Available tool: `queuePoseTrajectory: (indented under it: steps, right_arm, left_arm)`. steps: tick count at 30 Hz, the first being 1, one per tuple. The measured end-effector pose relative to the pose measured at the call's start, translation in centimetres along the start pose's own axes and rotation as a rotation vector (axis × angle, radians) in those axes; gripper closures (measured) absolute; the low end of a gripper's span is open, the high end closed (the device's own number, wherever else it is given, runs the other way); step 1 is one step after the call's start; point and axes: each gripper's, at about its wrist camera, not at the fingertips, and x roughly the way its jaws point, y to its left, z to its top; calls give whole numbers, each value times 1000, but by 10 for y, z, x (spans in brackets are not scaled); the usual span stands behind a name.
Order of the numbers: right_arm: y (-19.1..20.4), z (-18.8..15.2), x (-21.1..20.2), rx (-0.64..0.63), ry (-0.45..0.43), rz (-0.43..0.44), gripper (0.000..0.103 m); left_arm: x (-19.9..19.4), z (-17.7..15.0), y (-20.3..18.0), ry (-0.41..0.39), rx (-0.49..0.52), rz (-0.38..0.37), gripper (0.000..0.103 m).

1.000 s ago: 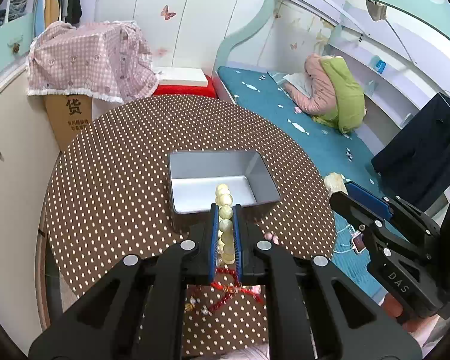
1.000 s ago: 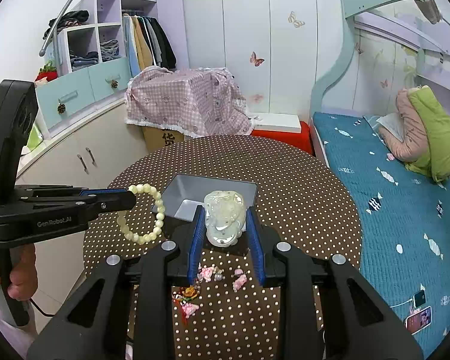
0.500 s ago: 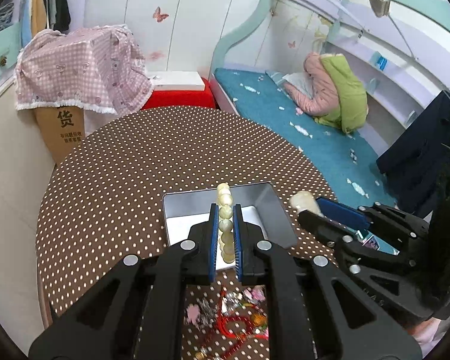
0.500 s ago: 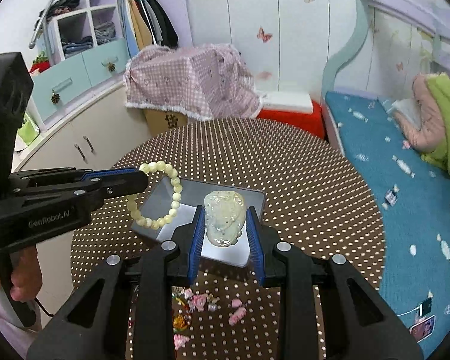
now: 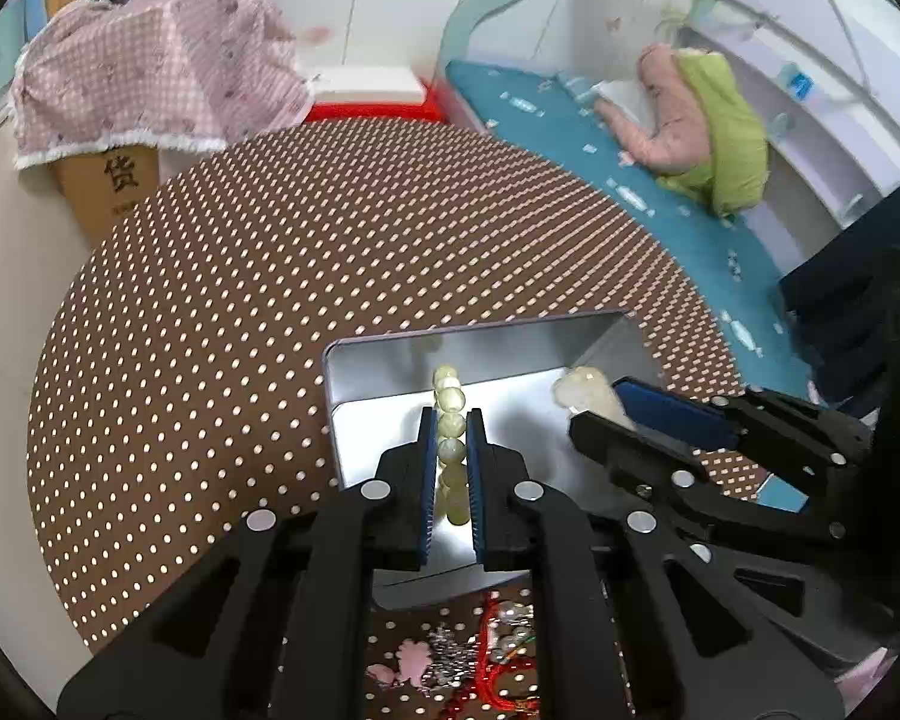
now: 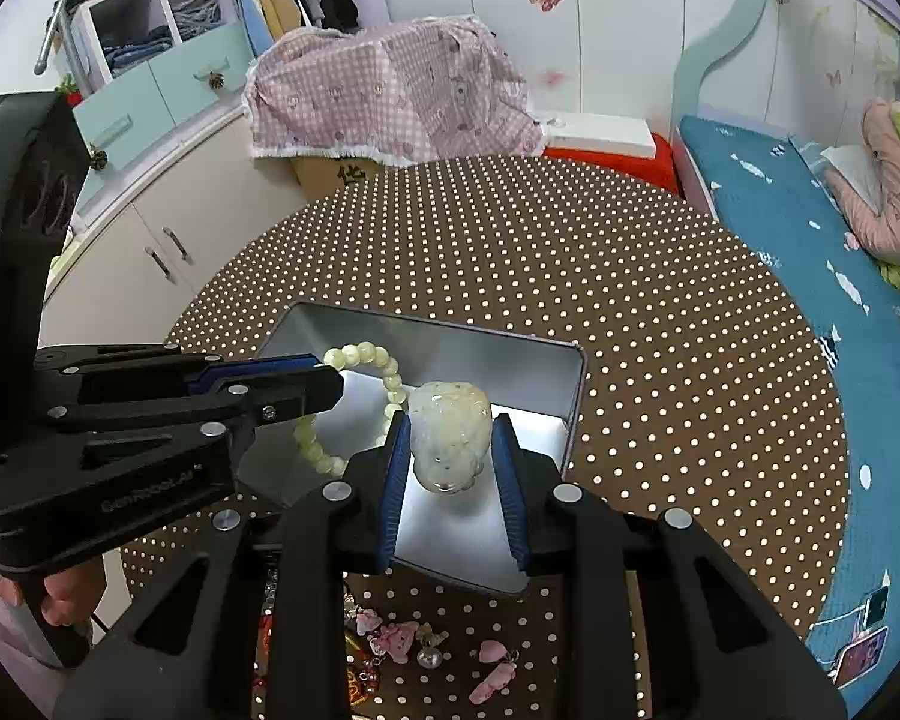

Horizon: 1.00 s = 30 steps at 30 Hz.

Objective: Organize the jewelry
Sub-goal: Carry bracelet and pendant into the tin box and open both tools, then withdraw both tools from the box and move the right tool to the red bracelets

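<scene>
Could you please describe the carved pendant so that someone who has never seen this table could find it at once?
On the brown polka-dot table sits an open metal tin, and the right gripper holds the pendant just above it. Unlike the bead bracelet beside it, it is one solid, pale green carved lump.

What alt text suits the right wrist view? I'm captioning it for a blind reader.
The right gripper holds a pale carved pendant over an open metal tin on a polka-dot table. Beside it, the left gripper holds a bead bracelet over the tin.
</scene>
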Motion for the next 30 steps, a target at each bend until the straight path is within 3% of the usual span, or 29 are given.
queuePoseTrajectory:
  steps: [6, 10, 21, 24, 30]
  right_arm:
    - [1, -3, 3, -12, 14, 3, 76]
    - [2, -3, 4, -15, 12, -7, 76]
    - [0, 0, -6, -6, -16, -23, 76]
    - [1, 0, -9, -1, -25, -30, 76]
    - [3, -5, -23, 3, -52, -50, 66]
  left_arm:
    - [5, -2, 6, 15, -7, 11, 92]
    - [3, -5, 2, 22, 8, 11, 78]
    - [-10, -13, -7, 9, 23, 28, 68]
    - [-15, -15, -8, -2, 21, 48, 60]
    - [-27, -21, -12, -19, 20, 44, 56]
